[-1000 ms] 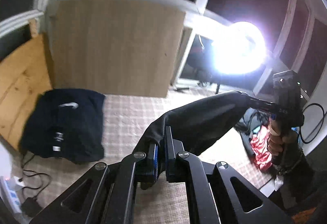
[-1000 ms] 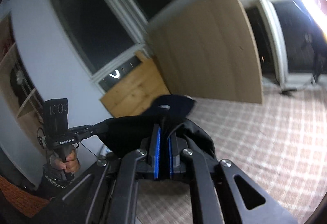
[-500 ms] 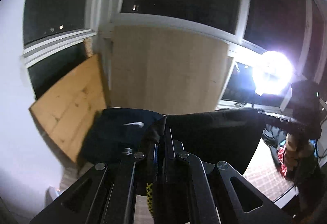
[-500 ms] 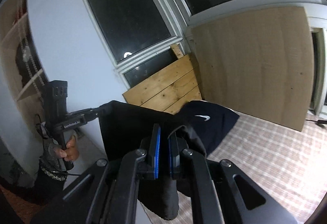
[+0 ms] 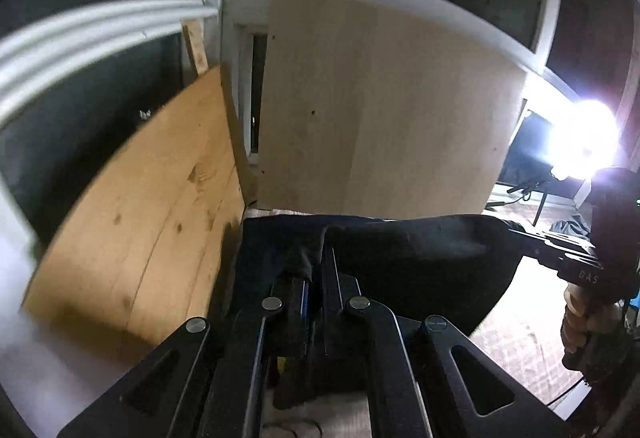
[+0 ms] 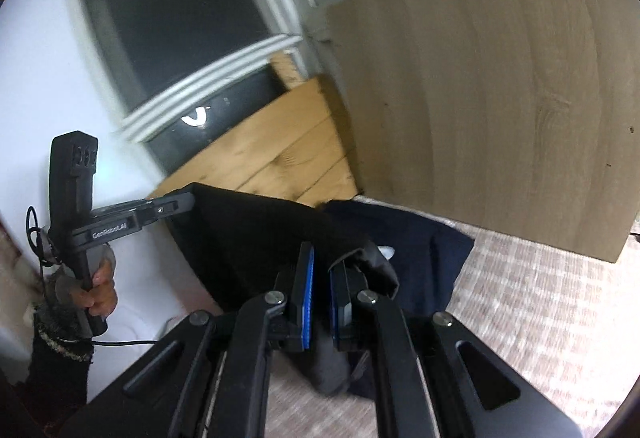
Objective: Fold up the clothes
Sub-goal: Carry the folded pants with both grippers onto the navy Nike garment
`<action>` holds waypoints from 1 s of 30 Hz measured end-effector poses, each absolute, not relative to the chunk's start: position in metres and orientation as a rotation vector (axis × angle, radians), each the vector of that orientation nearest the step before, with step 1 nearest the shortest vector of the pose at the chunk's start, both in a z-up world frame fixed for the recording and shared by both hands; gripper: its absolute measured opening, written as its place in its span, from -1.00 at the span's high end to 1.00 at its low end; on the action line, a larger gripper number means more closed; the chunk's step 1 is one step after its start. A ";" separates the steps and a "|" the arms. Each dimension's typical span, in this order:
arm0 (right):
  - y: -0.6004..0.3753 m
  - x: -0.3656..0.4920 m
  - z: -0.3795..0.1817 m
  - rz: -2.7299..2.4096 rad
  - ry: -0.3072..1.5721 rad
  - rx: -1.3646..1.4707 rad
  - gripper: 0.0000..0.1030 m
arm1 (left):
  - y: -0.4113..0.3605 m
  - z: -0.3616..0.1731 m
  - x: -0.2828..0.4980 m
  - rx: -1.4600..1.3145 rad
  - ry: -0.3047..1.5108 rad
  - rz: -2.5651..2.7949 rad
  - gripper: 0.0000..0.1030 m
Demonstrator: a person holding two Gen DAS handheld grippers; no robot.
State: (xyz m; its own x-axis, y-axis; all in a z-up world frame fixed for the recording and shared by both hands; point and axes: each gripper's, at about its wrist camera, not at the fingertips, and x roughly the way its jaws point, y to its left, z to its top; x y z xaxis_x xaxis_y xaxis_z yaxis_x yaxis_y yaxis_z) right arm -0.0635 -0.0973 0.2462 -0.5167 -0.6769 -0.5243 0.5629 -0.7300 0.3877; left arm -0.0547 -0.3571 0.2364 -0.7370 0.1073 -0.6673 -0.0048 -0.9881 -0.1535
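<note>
Black garment (image 6: 256, 238): held taut, hanging.
Navy garment (image 6: 424, 262): folded on checked cloth, two o'clock of black garment.

**Colours and patterns recorded, both wrist views**

A black garment (image 6: 256, 238) is seen beside a dark navy garment (image 6: 424, 250) bearing a small white mark. Blue pads (image 6: 307, 290) are noted on black gripper fingers. The floor covering (image 6: 540, 302) is patterned in a beige-and-white check. A honey-coloured knotted plank panel (image 5: 152, 206) and a paler beige wood-grain board (image 5: 380, 106) are observed. Window frames (image 5: 80, 34) are white, the panes dark.
</note>
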 end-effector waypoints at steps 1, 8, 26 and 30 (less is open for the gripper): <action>-0.097 -0.077 0.242 -2.240 -0.233 0.890 0.88 | -0.361 0.231 -0.067 -1.126 -0.223 2.850 0.92; -0.094 -0.167 0.195 -2.237 -0.294 1.053 0.88 | -0.367 0.180 -0.157 -1.263 -0.189 2.777 0.92; -0.074 -0.267 0.119 -2.016 -0.258 1.323 0.55 | -0.390 0.102 -0.237 -1.604 -0.092 2.746 0.48; -0.048 -0.244 0.147 -2.176 -0.239 1.212 0.54 | -0.387 0.130 -0.210 -1.520 -0.033 2.853 0.48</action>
State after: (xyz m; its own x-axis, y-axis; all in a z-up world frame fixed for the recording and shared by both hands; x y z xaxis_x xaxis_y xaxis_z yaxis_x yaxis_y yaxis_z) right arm -0.2435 -0.0483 0.1474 -0.3792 -0.6026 -0.7022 0.4356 -0.7858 0.4391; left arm -0.2103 -0.3873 0.1299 -0.5547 -0.0702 -0.8291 0.0895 -0.9957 0.0245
